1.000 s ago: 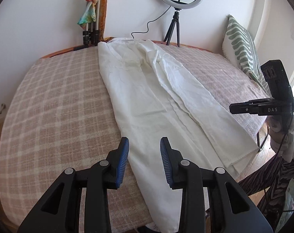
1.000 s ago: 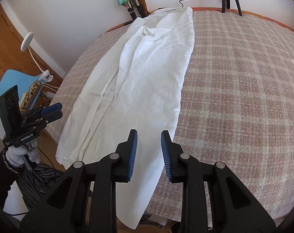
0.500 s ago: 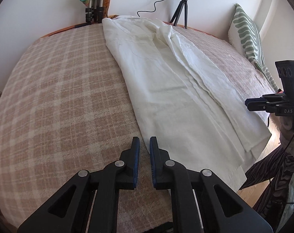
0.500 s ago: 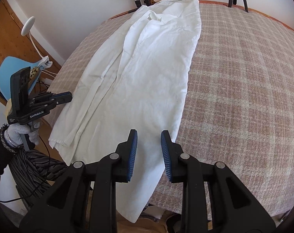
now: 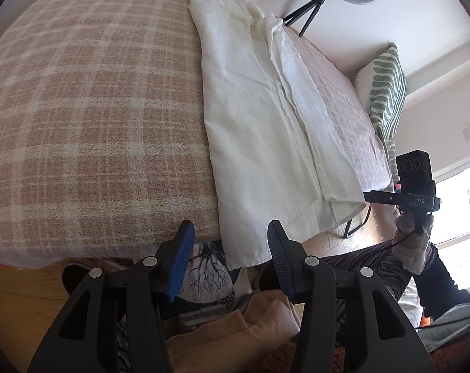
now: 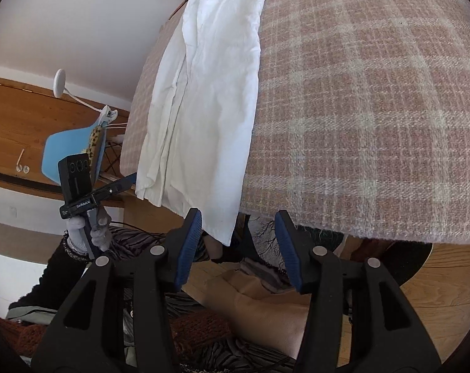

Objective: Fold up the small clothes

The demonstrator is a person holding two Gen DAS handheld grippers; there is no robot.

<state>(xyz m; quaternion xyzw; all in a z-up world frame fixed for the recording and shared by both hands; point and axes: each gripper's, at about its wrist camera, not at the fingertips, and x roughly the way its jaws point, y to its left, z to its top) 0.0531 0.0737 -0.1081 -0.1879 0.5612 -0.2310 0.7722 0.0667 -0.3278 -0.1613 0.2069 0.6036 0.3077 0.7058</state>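
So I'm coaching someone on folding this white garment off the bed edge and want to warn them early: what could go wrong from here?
The white garment's near end already hangs over the bed edge, so a tug could slide it to the floor. The left gripper, jaws just opened, frames only one hanging corner, so it may pinch a single layer of the stacked hems. The right gripper, also just opened and holding nothing, sits below the bed edge and could catch the blanket fringe.

a white garment (image 5: pixel 253 118) lies lengthwise on the plaid-covered bed (image 5: pixel 88 118).

Bare plaid blanket (image 5: pixel 88 118) beside the garment (image 5: pixel 253 130).
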